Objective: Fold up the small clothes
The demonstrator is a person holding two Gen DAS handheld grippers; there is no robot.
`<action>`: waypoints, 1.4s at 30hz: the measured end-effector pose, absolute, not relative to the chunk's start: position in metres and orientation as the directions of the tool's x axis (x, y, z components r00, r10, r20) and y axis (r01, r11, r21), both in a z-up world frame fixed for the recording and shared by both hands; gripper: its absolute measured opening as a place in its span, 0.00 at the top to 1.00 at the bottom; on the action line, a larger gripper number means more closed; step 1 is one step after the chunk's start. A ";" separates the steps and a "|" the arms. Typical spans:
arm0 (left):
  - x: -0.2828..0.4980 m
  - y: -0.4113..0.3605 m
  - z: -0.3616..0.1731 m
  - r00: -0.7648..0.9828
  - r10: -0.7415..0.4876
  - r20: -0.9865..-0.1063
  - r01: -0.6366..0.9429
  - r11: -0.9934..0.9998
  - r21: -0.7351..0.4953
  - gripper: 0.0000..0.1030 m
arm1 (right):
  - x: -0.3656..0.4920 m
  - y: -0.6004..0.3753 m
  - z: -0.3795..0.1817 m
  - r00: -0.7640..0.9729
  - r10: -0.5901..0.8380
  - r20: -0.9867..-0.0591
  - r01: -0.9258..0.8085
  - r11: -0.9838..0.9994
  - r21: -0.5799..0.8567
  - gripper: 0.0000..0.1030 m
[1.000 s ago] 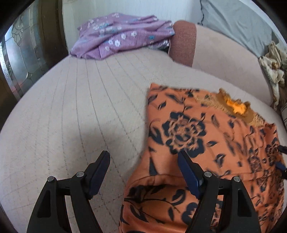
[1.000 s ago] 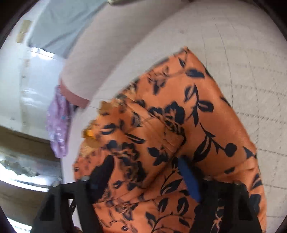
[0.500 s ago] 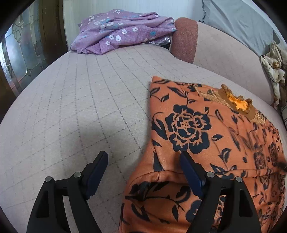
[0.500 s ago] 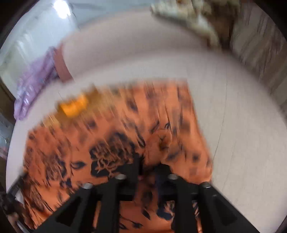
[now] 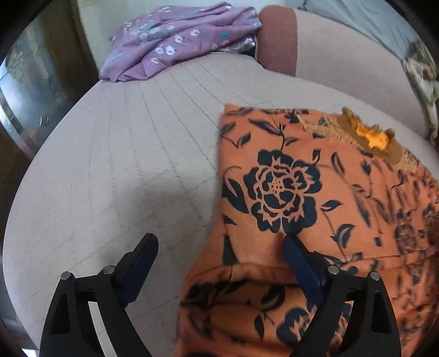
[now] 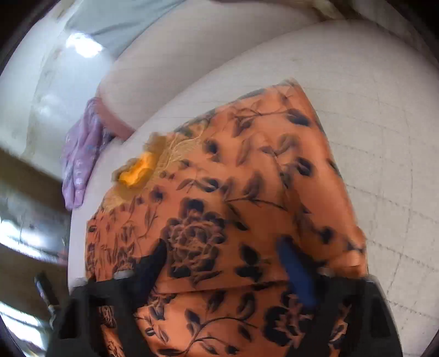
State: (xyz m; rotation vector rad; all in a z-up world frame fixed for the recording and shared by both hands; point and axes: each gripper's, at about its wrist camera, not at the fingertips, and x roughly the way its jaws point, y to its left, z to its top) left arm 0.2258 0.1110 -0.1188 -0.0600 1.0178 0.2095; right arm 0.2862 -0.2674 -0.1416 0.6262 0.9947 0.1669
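- Jaws nearest the lens: the left gripper (image 5: 219, 247) is opening wide, its left finger over bare upholstery and its right finger over the near left part of the orange floral garment (image 5: 301, 197), no cloth pinched between them.
- Right gripper (image 6: 223, 252) is also opening, both fingers poised above the same garment, nothing clamped; this view is blurred.
- Orange floral garment lies folded on the sofa seat (image 5: 123, 178), a doubled hem at the near edge and a brown lace neckline (image 5: 373, 137) at the far right.
- Sofa seat is pale pinkish-grey with a quilted grid; its backrest (image 5: 343, 63) curves behind.
- Farther left, a purple flowered cloth (image 5: 178, 38) is heaped against a reddish cushion (image 5: 277, 46).
- Grey fabric (image 5: 365, 16) drapes the backrest; a dark wooden glass-paned door (image 5: 30, 90) stands at the far left.
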 end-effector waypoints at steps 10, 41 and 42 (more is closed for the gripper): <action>0.133 0.111 -0.062 0.595 0.157 -0.788 -0.188 0.981 0.053 0.10 | 0.162 -0.273 -0.088 0.635 0.386 -0.670 0.000 0.867 0.499 0.22; -0.004 0.113 -0.109 0.439 0.066 -0.896 -0.272 0.960 -0.062 0.10 | 0.021 -0.285 -0.107 0.510 0.430 -0.745 0.045 0.851 0.523 0.16; -0.007 0.118 -0.116 0.421 0.057 -0.905 -0.289 0.954 -0.074 0.10 | 0.018 -0.289 -0.106 0.508 0.418 -0.753 0.047 0.859 0.509 0.16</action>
